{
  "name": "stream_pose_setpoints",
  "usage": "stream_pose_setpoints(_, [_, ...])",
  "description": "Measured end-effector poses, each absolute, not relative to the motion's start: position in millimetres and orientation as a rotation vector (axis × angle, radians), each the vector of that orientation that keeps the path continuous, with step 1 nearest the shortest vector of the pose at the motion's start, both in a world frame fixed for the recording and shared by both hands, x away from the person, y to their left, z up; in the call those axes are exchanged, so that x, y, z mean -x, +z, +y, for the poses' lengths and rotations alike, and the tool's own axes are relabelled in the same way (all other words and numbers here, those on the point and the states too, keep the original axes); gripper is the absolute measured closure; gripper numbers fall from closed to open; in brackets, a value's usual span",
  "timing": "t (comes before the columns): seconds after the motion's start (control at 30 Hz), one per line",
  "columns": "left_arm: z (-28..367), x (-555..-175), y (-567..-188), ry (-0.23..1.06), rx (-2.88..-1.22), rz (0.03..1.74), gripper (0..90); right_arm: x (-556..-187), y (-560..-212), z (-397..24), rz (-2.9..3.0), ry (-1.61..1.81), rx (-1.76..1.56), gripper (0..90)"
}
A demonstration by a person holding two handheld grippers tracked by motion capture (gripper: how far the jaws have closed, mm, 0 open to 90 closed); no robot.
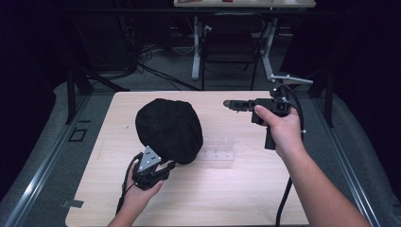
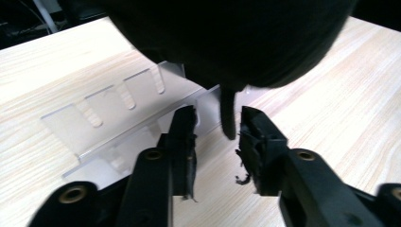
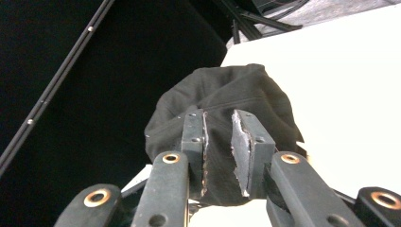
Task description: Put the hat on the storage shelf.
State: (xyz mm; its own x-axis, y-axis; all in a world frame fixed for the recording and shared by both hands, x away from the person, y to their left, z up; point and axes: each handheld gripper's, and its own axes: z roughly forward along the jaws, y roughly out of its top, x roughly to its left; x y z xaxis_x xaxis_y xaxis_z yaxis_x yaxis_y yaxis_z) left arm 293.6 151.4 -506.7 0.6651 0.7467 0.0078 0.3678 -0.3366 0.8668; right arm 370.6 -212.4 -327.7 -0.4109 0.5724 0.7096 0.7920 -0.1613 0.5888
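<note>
A black fabric cap [image 1: 168, 127] rests on a clear plastic stand [image 1: 218, 150] in the middle left of the wooden table [image 1: 246, 198]. My left gripper [image 1: 171, 165] is at the cap's near edge. In the left gripper view its jaws [image 2: 217, 118] stand apart, and a thin black strap [image 2: 228, 118] hangs from the cap [image 2: 227, 38] between them without being pressed. The clear stand [image 2: 108, 118] lies just beyond the left jaw. My right gripper [image 1: 227, 103] is held above the table's far right, pointing left at the cap [image 3: 227, 90]. Its jaws [image 3: 218, 118] are open with nothing between them.
Beyond the table's far edge stand a dark chair [image 1: 229, 47] and white desk legs [image 1: 195, 52]. A black stand [image 1: 78, 80] is at the far left. Metal rails [image 1: 42, 161] run along both sides of the table.
</note>
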Motion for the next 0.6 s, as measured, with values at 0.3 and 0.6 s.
stream_pose_setpoints(0.3, [173, -289, -510, 0.473, -1.915, 0.951, 53.1, -360, -335, -224, -1.944, -1.602, 1.619, 74.3])
stream_pose_setpoints(0.6, [192, -281, -517, 0.463, -1.903, 1.001, 50.1, -348, -345, -234, -2.059, -1.583, 1.694, 72.6])
